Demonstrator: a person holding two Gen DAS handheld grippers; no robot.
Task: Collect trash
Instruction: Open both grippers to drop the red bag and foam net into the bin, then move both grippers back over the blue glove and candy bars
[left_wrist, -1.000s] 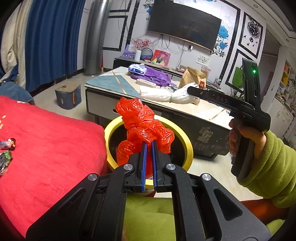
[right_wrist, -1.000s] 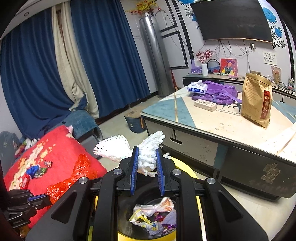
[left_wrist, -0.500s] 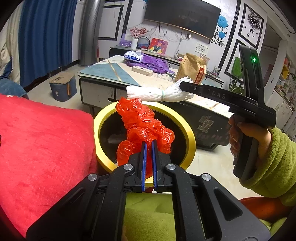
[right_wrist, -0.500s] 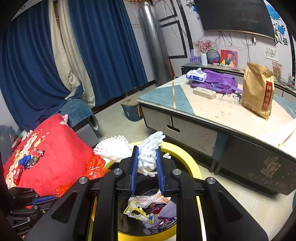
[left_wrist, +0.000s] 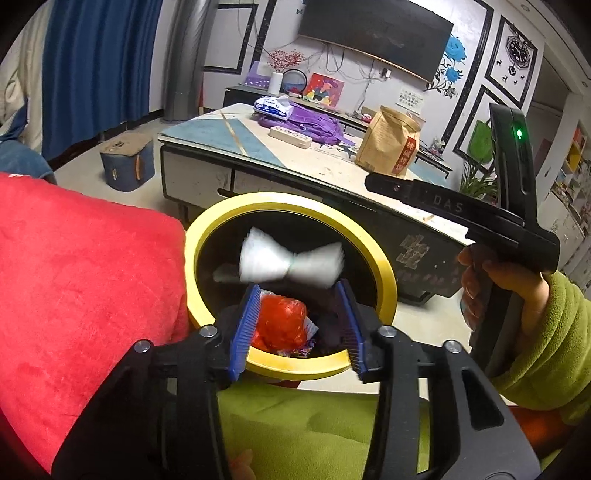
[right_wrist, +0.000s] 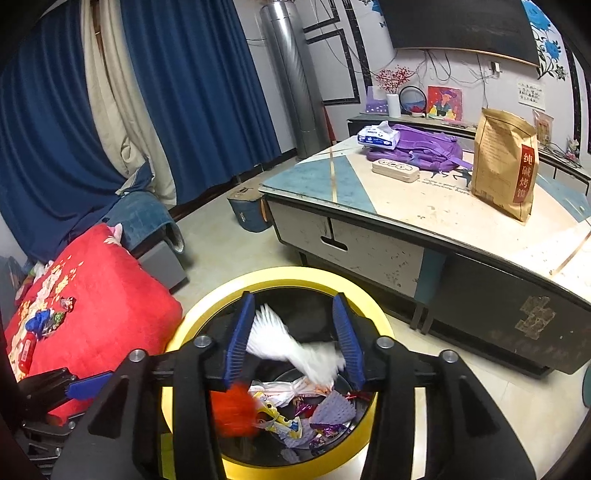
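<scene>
A yellow-rimmed black trash bin (left_wrist: 384, 266) (right_wrist: 295, 275) stands on the floor below both grippers. My left gripper (left_wrist: 297, 325) is open and empty over its near rim. A red plastic bag (left_wrist: 280, 325) lies inside the bin; it shows blurred in the right wrist view (right_wrist: 234, 410). My right gripper (right_wrist: 293, 341) is open above the bin. A white foam net bundle (left_wrist: 290, 260) (right_wrist: 295, 350), blurred, is in the air inside the bin mouth, free of both grippers. Several wrappers (right_wrist: 295, 417) lie at the bin's bottom.
A red cushion (left_wrist: 74, 280) (right_wrist: 85, 306) lies left of the bin, with several candy wrappers (right_wrist: 44, 321) on it. A low table (right_wrist: 424, 206) behind the bin carries a brown paper bag (right_wrist: 506, 162), a purple backpack (right_wrist: 424, 151) and a power strip (right_wrist: 395, 170).
Both grippers have opened. The red bag has dropped from my left gripper into the bin. The white foam net has left my right gripper and is falling into the bin.
</scene>
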